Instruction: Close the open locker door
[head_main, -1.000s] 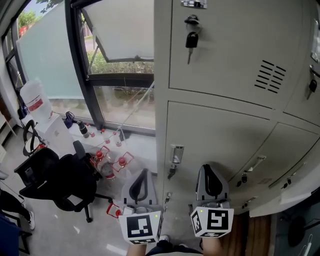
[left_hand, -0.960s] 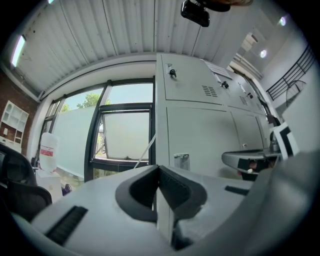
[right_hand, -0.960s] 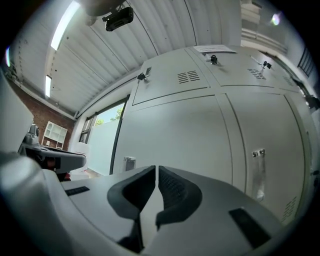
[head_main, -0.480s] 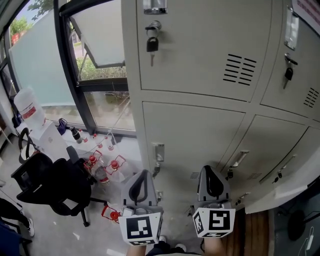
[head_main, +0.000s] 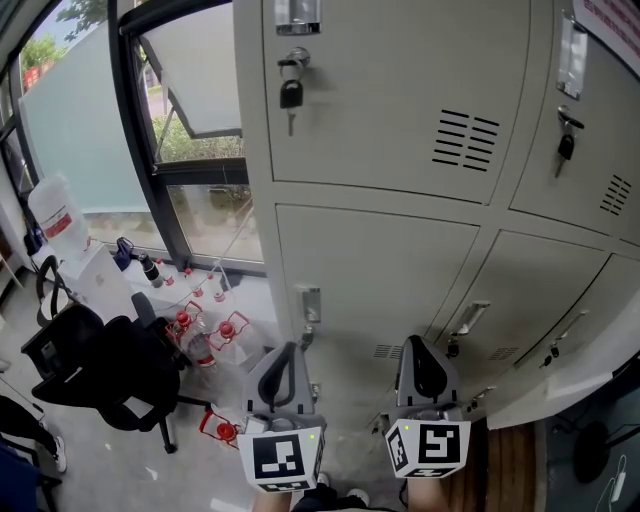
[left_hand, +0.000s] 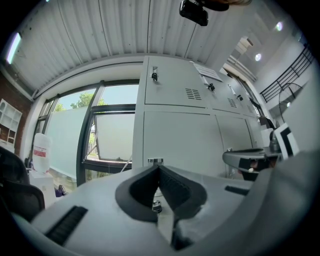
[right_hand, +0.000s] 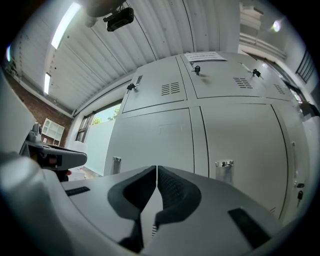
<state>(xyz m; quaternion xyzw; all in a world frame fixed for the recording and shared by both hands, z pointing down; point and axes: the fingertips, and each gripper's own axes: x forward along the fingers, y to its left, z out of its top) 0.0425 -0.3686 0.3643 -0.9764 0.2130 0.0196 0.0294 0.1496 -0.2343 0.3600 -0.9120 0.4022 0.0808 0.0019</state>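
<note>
Head view, looking steeply down a bank of pale grey lockers (head_main: 400, 250). Two hand-held grippers point up the frame toward 12 o'clock. The left gripper (head_main: 287, 352) has its jaws closed tip to tip with nothing between them. The right gripper (head_main: 415, 345) has its jaws pressed together too, and it is also empty. Every door straight ahead of the jaws sits flush with the locker front, keys hanging in the upper row and latch handles on the row below. The one panel that seems to stand out from the front is a pale slab (head_main: 575, 385) at the lower right. It is most likely the open locker door seen from above, though its hinge and latch are not visible. It lies at about 4 o'clock from the right gripper, near it but not touching, and well apart from the left gripper. The right hand is therefore the nearer one. The long top edge of the slab runs from about 8 o'clock up to 2 o'clock, angled away from the locker faces. It looks like plain painted sheet metal, smooth and stiff, with dark shadow and a strip of wooden floor beneath it.
</note>
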